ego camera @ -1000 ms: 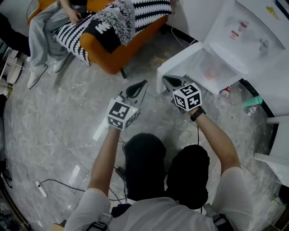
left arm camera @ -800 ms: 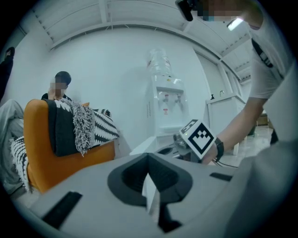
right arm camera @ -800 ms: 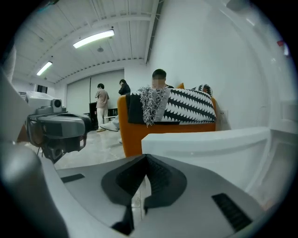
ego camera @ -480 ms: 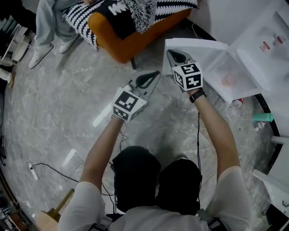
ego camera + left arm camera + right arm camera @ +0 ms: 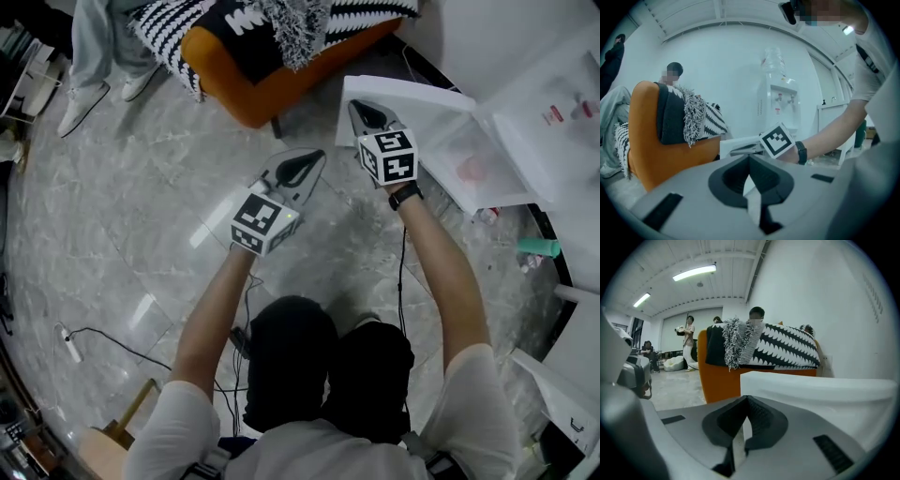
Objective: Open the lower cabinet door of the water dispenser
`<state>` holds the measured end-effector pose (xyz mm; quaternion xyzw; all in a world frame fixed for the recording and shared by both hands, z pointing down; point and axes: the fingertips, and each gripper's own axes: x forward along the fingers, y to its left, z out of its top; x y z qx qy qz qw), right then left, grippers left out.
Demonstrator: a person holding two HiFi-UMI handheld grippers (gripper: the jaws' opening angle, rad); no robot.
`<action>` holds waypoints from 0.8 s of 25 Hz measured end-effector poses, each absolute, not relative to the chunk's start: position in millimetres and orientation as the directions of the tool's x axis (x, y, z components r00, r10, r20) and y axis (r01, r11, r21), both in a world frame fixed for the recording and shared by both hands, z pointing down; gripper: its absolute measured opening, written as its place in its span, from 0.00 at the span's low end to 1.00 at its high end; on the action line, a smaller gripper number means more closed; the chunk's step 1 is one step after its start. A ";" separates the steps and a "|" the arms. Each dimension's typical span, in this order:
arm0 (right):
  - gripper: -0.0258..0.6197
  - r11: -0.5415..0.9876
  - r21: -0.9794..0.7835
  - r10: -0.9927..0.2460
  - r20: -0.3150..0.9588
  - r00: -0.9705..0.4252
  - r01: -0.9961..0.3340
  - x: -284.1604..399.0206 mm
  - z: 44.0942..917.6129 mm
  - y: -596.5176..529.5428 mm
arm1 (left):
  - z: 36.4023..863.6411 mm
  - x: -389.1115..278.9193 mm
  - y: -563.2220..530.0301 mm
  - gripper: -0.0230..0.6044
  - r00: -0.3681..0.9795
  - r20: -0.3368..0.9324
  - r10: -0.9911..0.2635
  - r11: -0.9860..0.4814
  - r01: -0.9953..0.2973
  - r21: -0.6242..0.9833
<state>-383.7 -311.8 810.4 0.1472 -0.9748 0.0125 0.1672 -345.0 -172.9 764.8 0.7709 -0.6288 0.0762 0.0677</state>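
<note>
The white water dispenser (image 5: 562,103) stands at the upper right, and its lower cabinet door (image 5: 412,94) is swung out toward the sofa. The cabinet's inside (image 5: 469,169) shows, with something pinkish in it. My right gripper (image 5: 354,106) is shut with nothing between its jaws, its tip at the door's free end. In the right gripper view its jaws (image 5: 747,398) meet just before the door's top edge (image 5: 815,390). My left gripper (image 5: 321,156) hangs over the floor left of the door, shut and holding nothing (image 5: 749,157). The left gripper view shows the dispenser (image 5: 780,108) behind.
An orange sofa (image 5: 272,94) with a black-and-white blanket stands close beyond the door; a seated person's legs (image 5: 94,37) are at the upper left. A green bottle (image 5: 536,247) and other small items lie by the dispenser's base. A cable with a power strip (image 5: 70,342) runs at the lower left.
My right gripper moved toward the sofa with the door's free end, and the door swung wider. The left gripper drifted a little. The head view shifted.
</note>
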 end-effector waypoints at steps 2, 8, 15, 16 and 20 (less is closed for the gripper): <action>0.05 0.946 -0.014 -0.296 0.360 -0.885 -0.322 -361.9 798.3 -306.4 | 744.4 -338.8 -173.4 0.05 0.205 0.221 -0.953 -0.201 -0.979 0.041; 0.05 0.880 -0.052 -0.413 0.403 -0.816 -0.471 -249.4 696.7 -270.3 | 634.0 -294.7 -178.8 0.05 0.225 0.240 -0.944 -0.210 -0.974 0.085; 0.05 0.729 -0.092 -0.582 0.439 -0.685 -0.678 -109.3 514.0 -204.8 | 477.6 -206.6 -153.3 0.05 0.301 0.307 -0.903 -0.264 -0.952 0.155; 0.05 0.708 -0.098 -0.601 0.438 -0.669 -0.700 -94.0 484.6 -194.7 | 451.7 -193.3 -147.4 0.05 0.324 0.317 -0.891 -0.287 -0.945 0.159; 0.05 0.630 -0.117 -0.674 0.410 -0.615 -0.768 -41.1 371.9 -159.0 | 348.8 -145.4 -125.1 0.05 0.406 0.309 -0.860 -0.371 -0.913 0.169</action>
